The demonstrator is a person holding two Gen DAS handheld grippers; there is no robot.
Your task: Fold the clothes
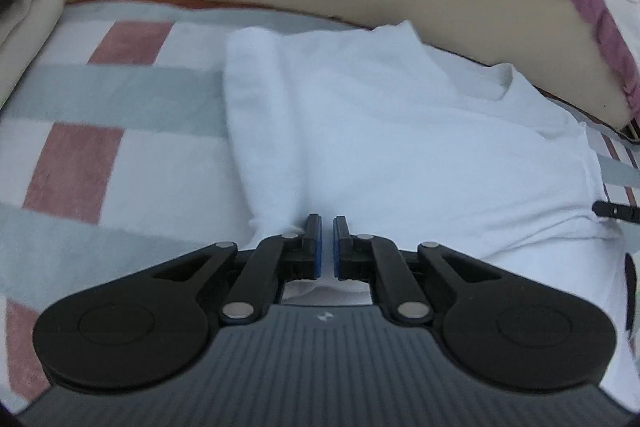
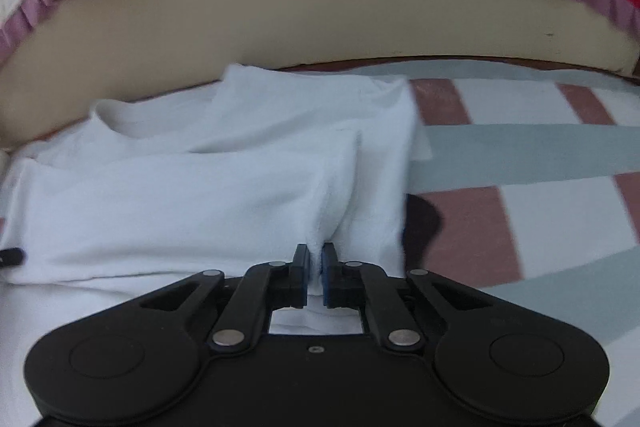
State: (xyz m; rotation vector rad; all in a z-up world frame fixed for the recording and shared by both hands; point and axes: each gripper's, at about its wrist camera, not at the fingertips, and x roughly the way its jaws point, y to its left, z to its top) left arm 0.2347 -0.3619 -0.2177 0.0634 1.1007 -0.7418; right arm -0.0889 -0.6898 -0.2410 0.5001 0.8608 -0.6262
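The left gripper (image 1: 327,223) has its jaws nearly together over the white garment (image 1: 400,131), with no cloth visibly pinched. The right gripper (image 2: 316,251) is clamped on a fold of that garment, which spreads ahead of both claws across the striped blanket (image 1: 100,91).

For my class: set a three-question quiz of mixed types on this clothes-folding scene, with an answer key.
1. True or false: the white T-shirt lies on a striped blanket.
2. Which claw pinches a ridge of the shirt's fabric: A) left claw B) right claw?
3. Fill in: behind the shirt stands a ____-coloured headboard.

Key: 1 true; 2 B; 3 beige.
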